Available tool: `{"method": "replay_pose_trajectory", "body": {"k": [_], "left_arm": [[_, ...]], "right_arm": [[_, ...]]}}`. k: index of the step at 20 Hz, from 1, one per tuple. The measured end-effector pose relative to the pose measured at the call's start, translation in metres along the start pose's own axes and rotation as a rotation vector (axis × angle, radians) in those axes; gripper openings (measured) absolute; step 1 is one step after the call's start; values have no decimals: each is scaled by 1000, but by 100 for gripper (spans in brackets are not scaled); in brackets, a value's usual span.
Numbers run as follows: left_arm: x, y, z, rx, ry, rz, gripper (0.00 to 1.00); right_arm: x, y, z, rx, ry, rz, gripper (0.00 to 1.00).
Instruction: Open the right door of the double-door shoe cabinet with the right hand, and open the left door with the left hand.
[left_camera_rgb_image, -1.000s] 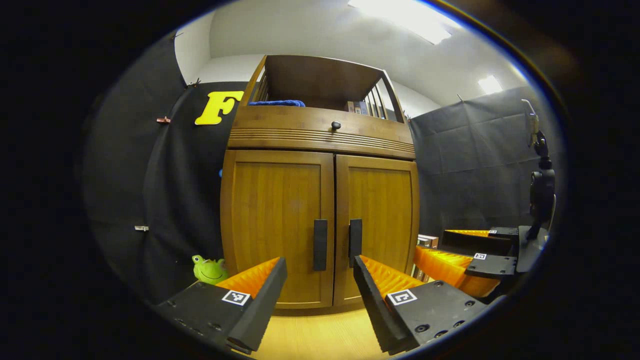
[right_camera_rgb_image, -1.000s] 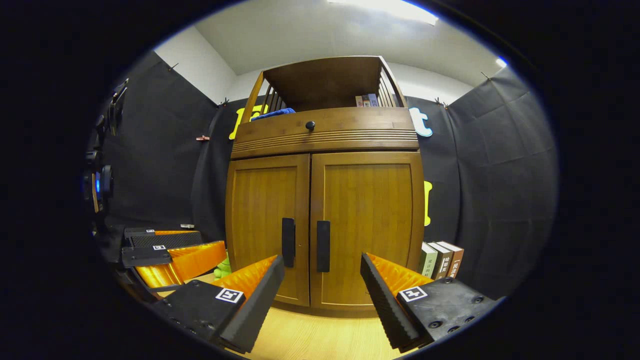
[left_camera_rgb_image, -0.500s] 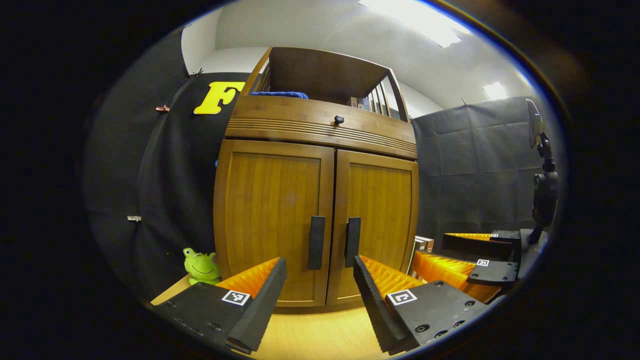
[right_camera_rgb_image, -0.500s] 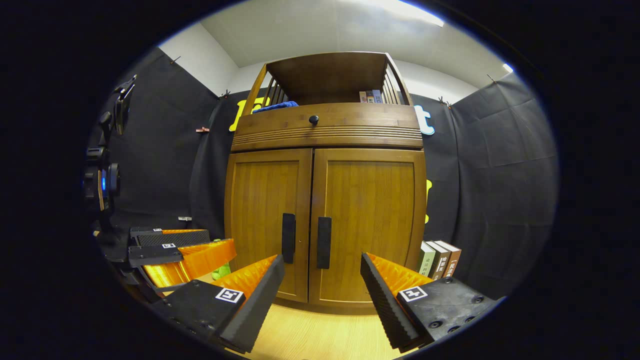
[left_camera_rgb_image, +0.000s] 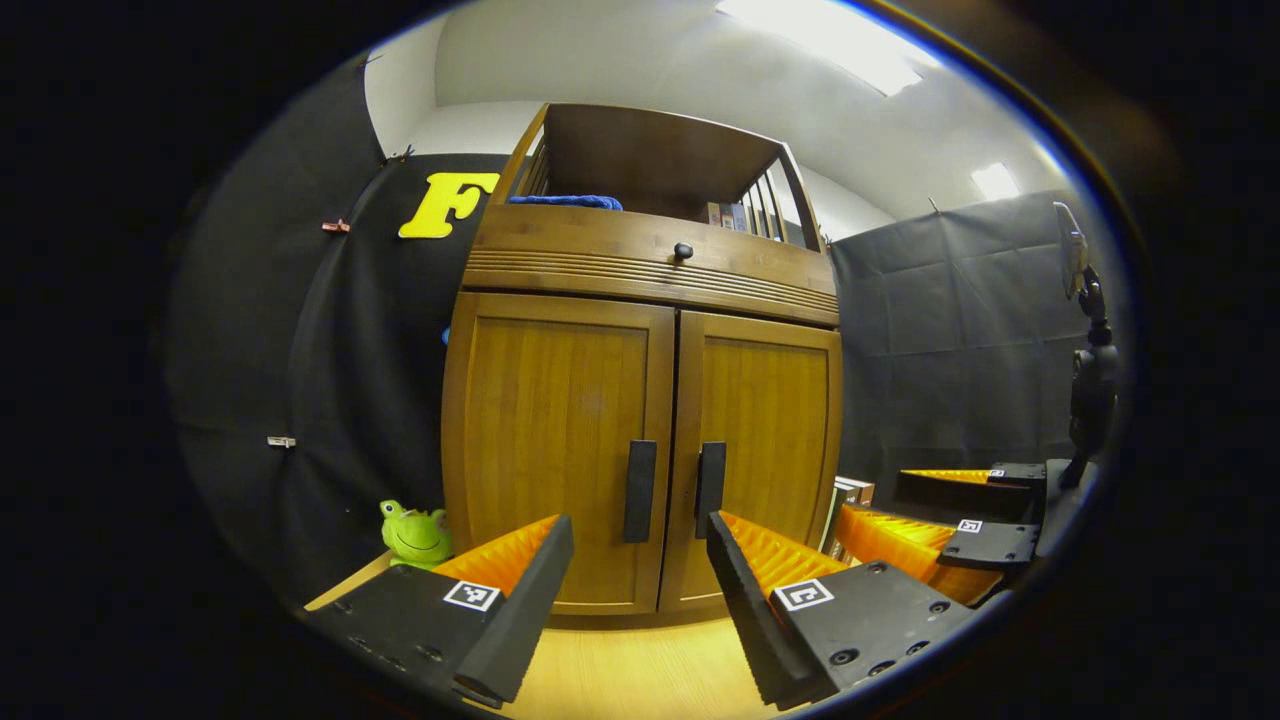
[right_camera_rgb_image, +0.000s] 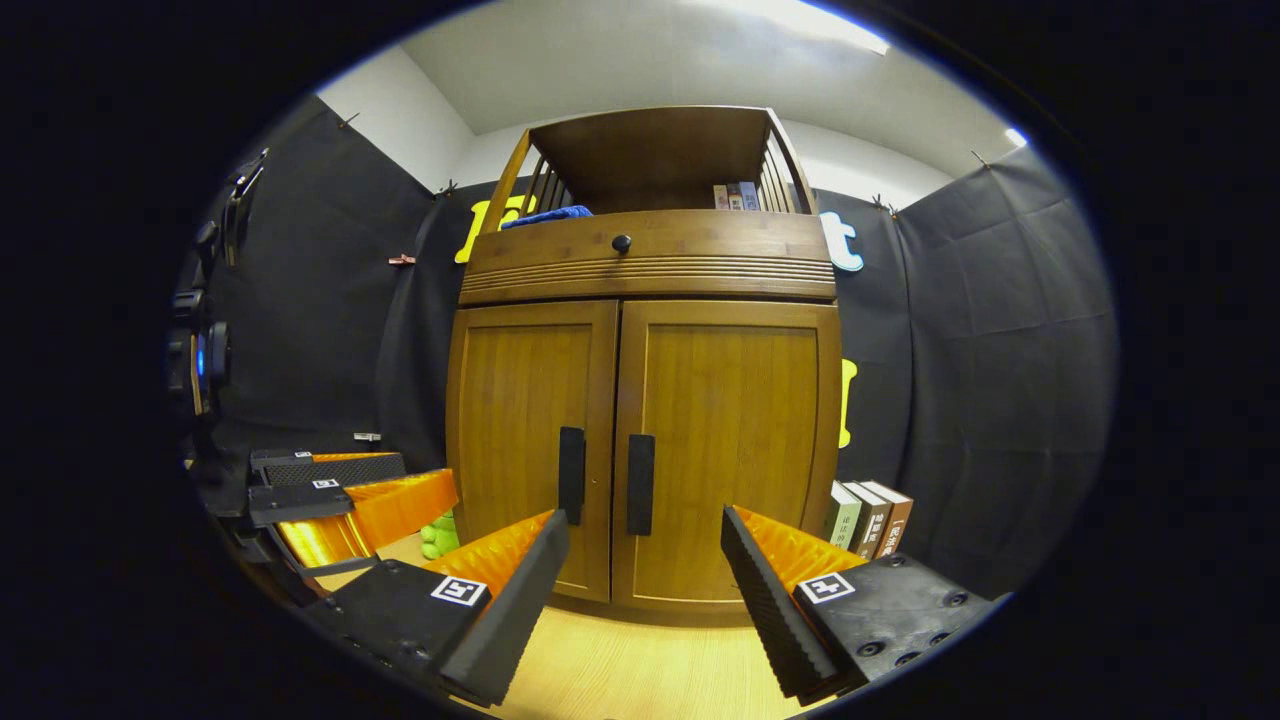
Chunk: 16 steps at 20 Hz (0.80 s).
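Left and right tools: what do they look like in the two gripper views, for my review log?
The left tool and the right tool look alike. Each has two wedge-shaped fingers that taper to narrow tips, with ribbed, sawtooth-like inner faces. Each finger carries a flat plate bearing a small square black-and-white marker and several round screw heads.

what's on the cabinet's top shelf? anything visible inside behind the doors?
Top shelf: blue cloth at left, a few books at right rear. Both doors are shut, so the interior is hidden.
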<state>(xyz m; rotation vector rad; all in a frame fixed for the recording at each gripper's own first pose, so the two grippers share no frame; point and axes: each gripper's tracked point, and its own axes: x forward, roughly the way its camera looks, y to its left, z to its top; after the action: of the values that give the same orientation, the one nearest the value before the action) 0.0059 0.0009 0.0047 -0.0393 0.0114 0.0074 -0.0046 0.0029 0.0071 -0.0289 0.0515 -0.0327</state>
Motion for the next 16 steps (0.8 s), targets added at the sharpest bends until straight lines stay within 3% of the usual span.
{"method": "replay_pose_trajectory", "body": {"k": [8, 16], "left_arm": [[1, 8, -8, -17, 23, -3, 84], [10, 21, -11, -57, 22, -36, 84]], "right_arm": [[24, 6, 1, 28, -11, -7, 96], [93, 32, -23, 43, 23, 1, 97]]}}
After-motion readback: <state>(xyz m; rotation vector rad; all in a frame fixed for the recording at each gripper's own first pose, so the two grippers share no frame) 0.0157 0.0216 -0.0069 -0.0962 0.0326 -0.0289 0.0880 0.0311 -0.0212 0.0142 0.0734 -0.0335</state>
